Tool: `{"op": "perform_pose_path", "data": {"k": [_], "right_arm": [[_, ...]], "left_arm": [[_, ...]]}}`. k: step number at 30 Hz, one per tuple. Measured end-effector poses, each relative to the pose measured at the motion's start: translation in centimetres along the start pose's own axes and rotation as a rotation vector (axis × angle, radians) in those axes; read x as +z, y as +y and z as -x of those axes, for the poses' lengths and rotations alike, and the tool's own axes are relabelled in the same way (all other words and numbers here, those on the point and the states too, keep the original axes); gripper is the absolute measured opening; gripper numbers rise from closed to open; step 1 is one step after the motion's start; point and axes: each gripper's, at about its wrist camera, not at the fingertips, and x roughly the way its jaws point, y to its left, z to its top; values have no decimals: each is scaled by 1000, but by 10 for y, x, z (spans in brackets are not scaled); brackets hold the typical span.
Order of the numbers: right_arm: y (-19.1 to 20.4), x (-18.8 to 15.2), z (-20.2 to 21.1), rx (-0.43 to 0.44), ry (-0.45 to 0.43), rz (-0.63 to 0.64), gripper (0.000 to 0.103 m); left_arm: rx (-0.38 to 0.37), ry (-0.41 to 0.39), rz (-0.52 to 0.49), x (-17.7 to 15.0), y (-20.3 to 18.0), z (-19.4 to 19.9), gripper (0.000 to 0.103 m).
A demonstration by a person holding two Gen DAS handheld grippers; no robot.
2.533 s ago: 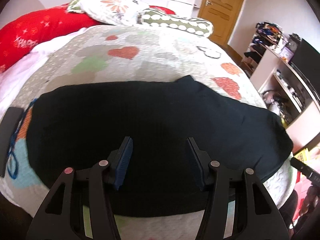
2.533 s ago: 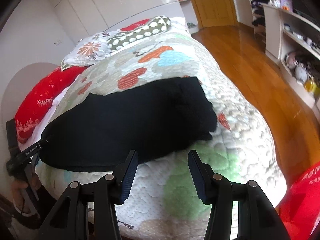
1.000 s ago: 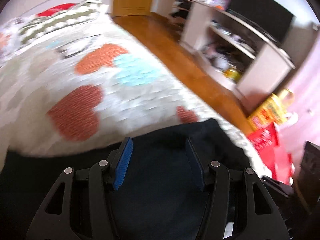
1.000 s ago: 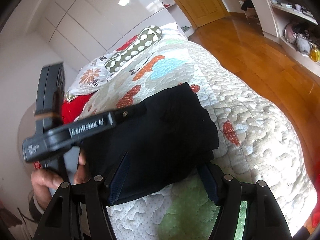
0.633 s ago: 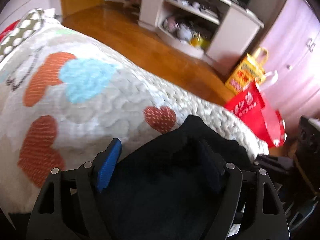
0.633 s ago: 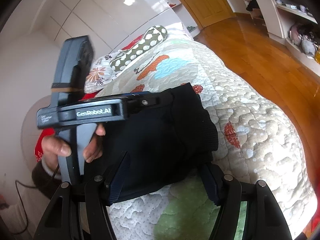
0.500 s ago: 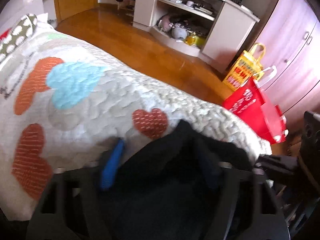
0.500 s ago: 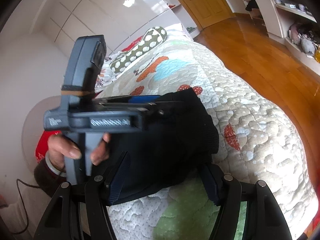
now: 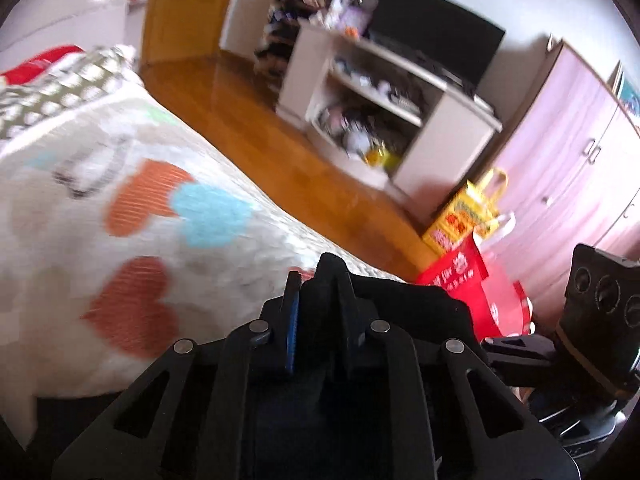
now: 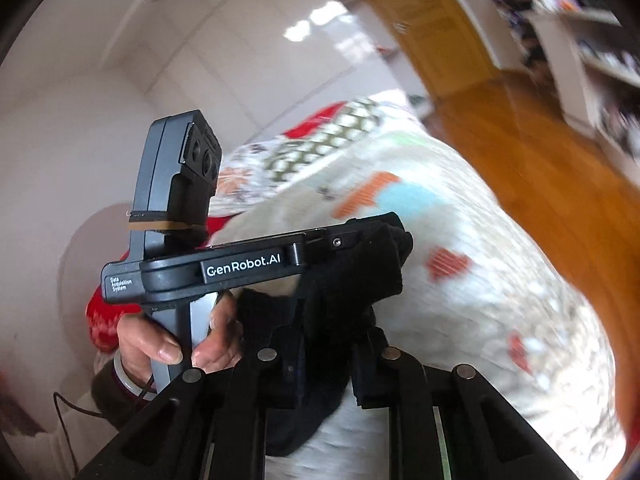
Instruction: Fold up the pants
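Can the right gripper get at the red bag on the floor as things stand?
Probably not: the right gripper is shut on the black pants over the bed, and the red bag lies past the bed's far edge.

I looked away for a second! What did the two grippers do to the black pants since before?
Both grippers were open above the flat pants. Now the left gripper has swung over to the end near the right one and shut on the black pants, and the right gripper has shut on them too. That end is now bunched and lifted off the quilt. The quilt and pillows stayed put.
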Motion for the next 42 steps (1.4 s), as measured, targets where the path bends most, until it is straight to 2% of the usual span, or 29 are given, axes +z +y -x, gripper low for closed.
{"op": "perform_pose_path", "data": {"k": [2,4,6,7,8,9,10,11,12,14,16,17,19,22,24,27,28,29,30,34,37,38,39,40,42], "right_arm": [[30,3,-10,29,10,76,17],[57,-2,-26,56,39,140,17],[81,-18,-47,85,85,204,17],[95,-32,-64,103,125,238,17],[102,-43,-79,116,162,251,17],[106,-57,-96,127,222,258,22],[110,-75,-121,122,353,252,39],[111,-86,-133,120,431,247,45],[115,-94,-135,131,463,253,47],[121,-95,-110,182,400,303,47],[117,-85,-89,246,367,288,48],[112,-80,-80,239,343,278,48],[97,-71,-69,143,285,271,48],[70,-58,-76,41,273,204,48],[59,-58,-82,34,281,167,48],[53,-59,-89,7,293,161,48],[49,-58,-89,7,295,154,49],[48,-56,-89,11,292,151,49],[48,-55,-88,18,289,151,49],[71,-58,-83,70,266,198,49],[94,-69,-96,98,298,262,48],[99,-74,-103,103,316,277,49],[102,-81,-112,101,341,294,49],[106,-90,-125,82,382,320,49],[112,-98,-128,53,385,374,49]], "left_arm": [[31,-38,69,-10,19,29,18],[55,-84,169,-31,47,62,32],[119,-123,268,-63,77,91,62],[148,-134,300,-74,86,100,64],[180,-140,344,-89,98,108,64],[197,-133,404,-105,112,115,64],[201,-128,460,-119,123,121,64],[202,-129,488,-127,129,124,64],[207,-130,518,-138,133,130,64],[230,-131,531,-151,132,137,64],[244,-135,531,-164,127,141,64],[243,-127,529,-168,122,139,64],[241,-113,520,-171,112,134,65],[249,-72,513,-175,98,119,66],[276,-11,506,-175,92,102,66],[314,-24,463,-166,83,88,65],[292,-29,446,-162,81,85,57],[258,-26,429,-156,78,81,32],[249,-13,404,-148,75,77,18],[288,-39,346,-134,72,85,18],[359,-33,415,-147,88,99,22],[370,-22,453,-155,95,104,33],[383,-20,490,-165,102,111,38],[389,-28,507,-172,104,118,39],[410,-46,518,-185,104,134,39]]}}
